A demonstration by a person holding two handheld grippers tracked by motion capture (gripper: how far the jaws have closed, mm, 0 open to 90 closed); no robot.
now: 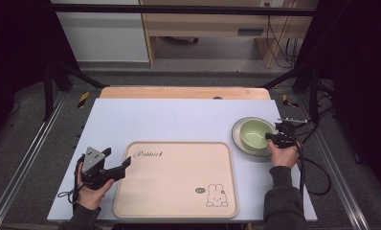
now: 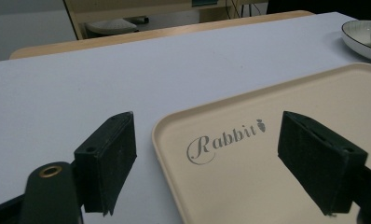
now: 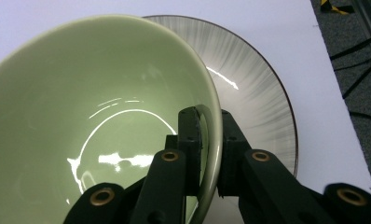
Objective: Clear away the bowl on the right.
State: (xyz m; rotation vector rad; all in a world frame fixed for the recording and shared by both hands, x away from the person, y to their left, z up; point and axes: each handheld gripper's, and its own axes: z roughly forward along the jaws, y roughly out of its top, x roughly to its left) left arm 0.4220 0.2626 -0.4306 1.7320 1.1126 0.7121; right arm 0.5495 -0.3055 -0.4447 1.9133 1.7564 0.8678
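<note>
A pale green bowl [image 1: 254, 133] [image 3: 95, 116] sits on a grey streaked plate [image 1: 240, 142] [image 3: 253, 88] at the table's right. My right gripper [image 1: 271, 137] [image 3: 210, 140] is shut on the bowl's near rim, one jaw inside the bowl and one outside. A beige tray [image 1: 176, 179] [image 2: 277, 140] printed with "Rabbit" and a rabbit drawing lies at the front middle, with nothing on it. My left gripper [image 1: 117, 162] [image 2: 207, 158] is open at the tray's near-left corner, jaws wide apart and holding nothing. The plate's edge [image 2: 360, 39] and bowl show far right in the left gripper view.
A light blue-white mat [image 1: 179, 120] covers the wooden table [image 1: 184, 92]. Black frame posts stand at both sides of the table, and cables [image 1: 318, 172] trail off the right edge. Wooden furniture stands beyond the far edge.
</note>
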